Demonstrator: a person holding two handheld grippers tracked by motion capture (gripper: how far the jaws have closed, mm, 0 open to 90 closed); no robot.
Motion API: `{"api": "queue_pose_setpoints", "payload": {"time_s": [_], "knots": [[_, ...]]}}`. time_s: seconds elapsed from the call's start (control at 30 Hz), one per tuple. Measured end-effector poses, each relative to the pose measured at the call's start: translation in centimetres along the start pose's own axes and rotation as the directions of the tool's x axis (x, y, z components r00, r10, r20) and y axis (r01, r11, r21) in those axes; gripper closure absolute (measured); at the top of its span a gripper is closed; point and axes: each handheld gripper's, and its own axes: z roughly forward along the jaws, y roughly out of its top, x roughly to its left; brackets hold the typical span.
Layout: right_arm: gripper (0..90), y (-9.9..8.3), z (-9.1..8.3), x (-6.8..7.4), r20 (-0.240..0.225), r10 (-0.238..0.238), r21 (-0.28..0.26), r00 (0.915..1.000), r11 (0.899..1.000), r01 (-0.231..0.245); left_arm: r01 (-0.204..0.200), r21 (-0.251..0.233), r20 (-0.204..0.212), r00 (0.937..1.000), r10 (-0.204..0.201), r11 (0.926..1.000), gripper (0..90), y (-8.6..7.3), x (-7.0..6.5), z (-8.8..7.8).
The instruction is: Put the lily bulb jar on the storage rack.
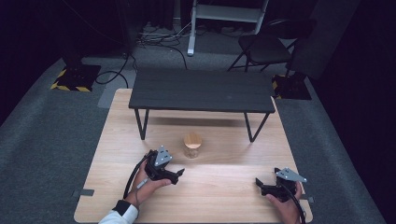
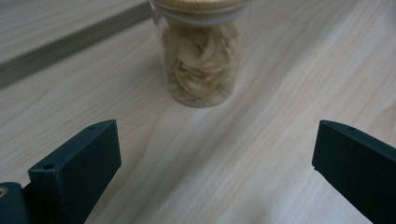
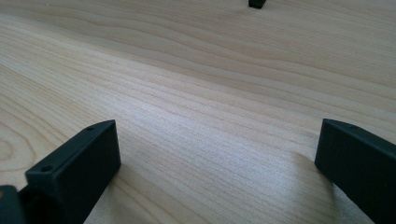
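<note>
A small clear jar (image 1: 192, 145) with a wooden lid stands upright on the light wooden table (image 1: 224, 186), in front of the black bench. In the left gripper view the jar (image 2: 201, 60) holds pale dried slices and stands a short way ahead of the jaws, apart from them. My left gripper (image 1: 180, 173) is open, just left of and nearer than the jar, held in a hand. My right gripper (image 1: 258, 183) is open too, low over bare wood near the front right. Between its jaws (image 3: 215, 154) lies only tabletop.
A low black bench (image 1: 201, 91) stands across the far half of the table, its thin legs (image 1: 141, 124) behind the jar. Grey carpet surrounds the table. A dark folding chair (image 1: 266, 46) and cables sit farther back.
</note>
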Motion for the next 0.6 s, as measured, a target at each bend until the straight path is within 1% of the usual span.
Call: {"api": "queue_pose_setpoints", "payload": {"time_s": [0.03,0.07,0.1,0.13,0.17,0.3,0.33,0.37,0.4,0.47,0.5,0.53,0.57,0.6], "knots": [[0.0,0.0,0.0,0.0,0.0,0.0,0.0,1.0,1.0,0.0,0.009,0.007,0.008,0.9999,-0.009,0.9999,1.7,0.6,0.2,0.5],[0.0,0.0,0.0,0.0,0.0,0.0,0.0,1.0,1.0,0.0,0.009,0.007,0.008,0.9999,-0.009,0.9999,1.7,0.6,0.2,0.5],[0.0,0.0,0.0,0.0,0.0,0.0,0.0,1.0,1.0,0.0,0.005,0.011,0.002,1.0,-0.005,0.9999,2.0,1.1,0.2,0.9],[0.0,0.0,0.0,0.0,0.0,0.0,0.0,1.0,1.0,0.0,0.005,0.011,0.002,1.0,-0.005,0.9999,2.1,1.1,0.2,0.9],[0.0,0.0,0.0,0.0,0.0,0.0,0.0,1.0,1.0,0.0,0.022,0.007,0.011,0.9997,-0.023,0.9997,2.1,1.4,0.5,1.3],[0.0,0.0,0.0,0.0,0.0,0.0,0.0,1.0,1.0,0.0,0.031,0.011,0.017,0.9994,-0.031,0.9995,2.0,2.1,0.9,2.0],[0.0,0.0,0.0,0.0,0.0,0.0,0.0,1.0,1.0,0.0,0.034,0.011,0.025,0.9991,-0.035,0.9993,2.0,2.4,1.1,2.3],[0.0,0.0,0.0,0.0,0.0,0.0,0.0,1.0,1.0,0.0,0.048,0.014,0.036,0.9982,-0.048,0.9988,2.0,2.9,1.4,2.8],[0.0,0.0,0.0,0.0,0.0,0.0,0.0,1.0,1.0,0.0,0.048,0.014,0.036,0.9982,-0.048,0.9988,2.0,2.9,1.4,2.8],[0.0,0.0,0.0,0.0,0.0,0.0,0.0,1.0,1.0,0.0,0.057,0.013,0.048,0.9972,-0.058,0.9983,2.1,3.3,1.7,3.3],[0.0,0.0,0.0,0.0,0.0,0.0,0.0,1.0,1.0,0.0,0.055,0.024,0.054,0.997,-0.056,0.9982,2.0,4.0,1.8,3.9],[0.0,0.0,0.0,0.0,-0.001,0.0,0.0,1.0,1.0,0.0,0.055,0.024,0.054,0.997,-0.056,0.9982,2.1,4.0,1.8,3.9],[0.0,0.0,0.0,-0.1,-0.001,-0.001,0.0,1.0,1.0,0.001,0.056,0.024,0.063,0.9963,-0.058,0.9981,2.4,4.2,1.9,4.2],[0.0,0.0,0.0,-0.1,-0.001,-0.001,0.0,1.0,1.0,0.001,0.069,0.018,0.075,0.9947,-0.071,0.9974,2.3,4.3,2.1,4.4]]}}
